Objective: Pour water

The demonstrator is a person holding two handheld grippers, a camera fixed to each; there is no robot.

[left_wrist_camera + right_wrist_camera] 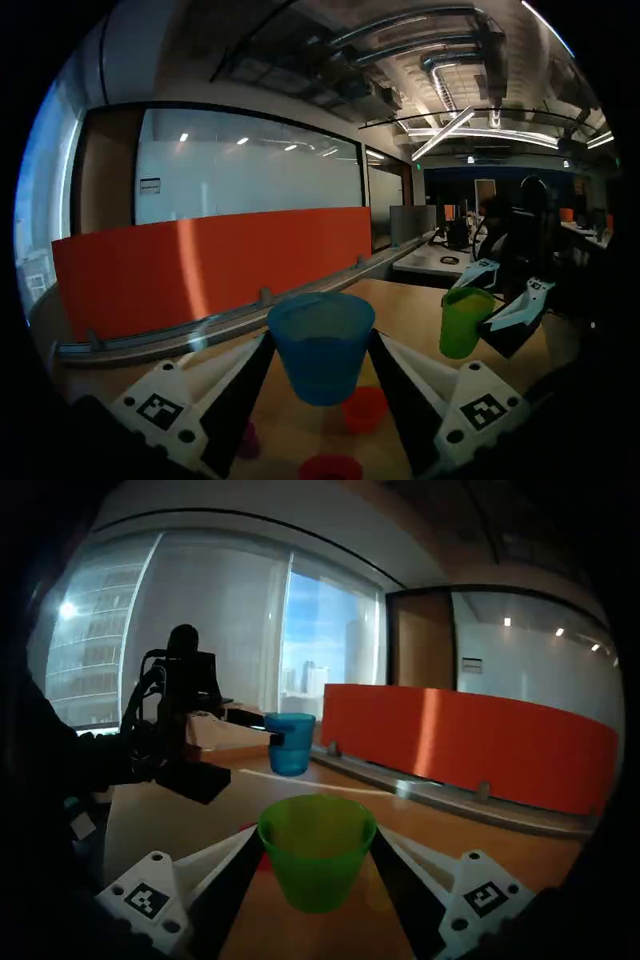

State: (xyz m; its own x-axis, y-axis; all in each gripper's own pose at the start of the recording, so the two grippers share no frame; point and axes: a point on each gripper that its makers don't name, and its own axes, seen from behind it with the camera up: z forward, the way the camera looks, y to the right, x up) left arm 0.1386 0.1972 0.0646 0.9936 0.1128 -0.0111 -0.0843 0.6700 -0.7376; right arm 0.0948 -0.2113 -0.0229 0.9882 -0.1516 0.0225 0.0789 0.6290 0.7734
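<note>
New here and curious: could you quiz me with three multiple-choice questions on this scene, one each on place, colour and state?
1. Where is the green cup? A) on the desk B) between the right gripper's fingers C) on the floor
2. What colour is the long low divider? A) orange B) green C) black
3. How does the left gripper's blue cup stand? A) upright B) on its side C) upside down
Answers: 1 B, fingers press its sides; 2 A, plainly orange; 3 A, rim faces up.
</note>
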